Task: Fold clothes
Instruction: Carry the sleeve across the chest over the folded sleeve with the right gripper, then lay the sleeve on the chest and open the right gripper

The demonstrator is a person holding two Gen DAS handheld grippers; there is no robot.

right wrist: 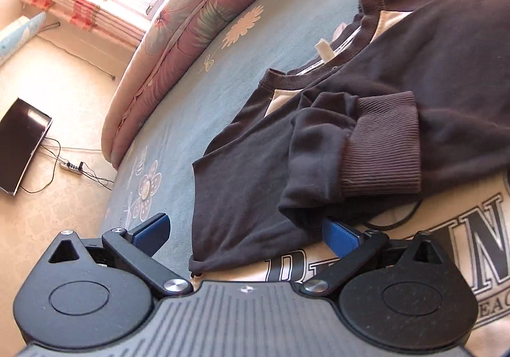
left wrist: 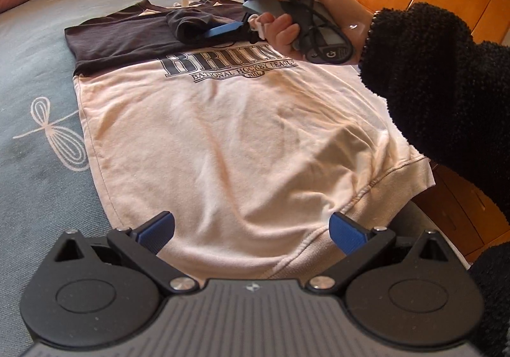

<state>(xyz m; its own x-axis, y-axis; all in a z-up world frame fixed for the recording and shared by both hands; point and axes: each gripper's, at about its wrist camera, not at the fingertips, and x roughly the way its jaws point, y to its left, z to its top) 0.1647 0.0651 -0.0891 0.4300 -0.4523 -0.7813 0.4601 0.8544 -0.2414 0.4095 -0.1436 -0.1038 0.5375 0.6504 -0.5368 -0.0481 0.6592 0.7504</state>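
A cream and dark brown sweatshirt [left wrist: 223, 134] with a "BRUINS" hockey print lies flat on the bed [left wrist: 32, 76], over a blue-grey bedspread with flower patterns. Its dark sleeves are folded in across the chest, and one ribbed cuff [right wrist: 382, 146] rests on top of the dark fabric.

The left tool [left wrist: 251, 229] hovers above the hem [left wrist: 382, 175] of the sweatshirt, its blue pads spread wide and holding nothing. The right tool [right wrist: 245, 229], gripped by a hand [left wrist: 318, 10] in a black fleece sleeve [left wrist: 430, 86], is down at the folded sleeve near the lettering; its pads are spread too, one just under the edge of the dark sleeve fabric. A pink quilt [right wrist: 178, 32] lies bunched along the far edge of the bed.
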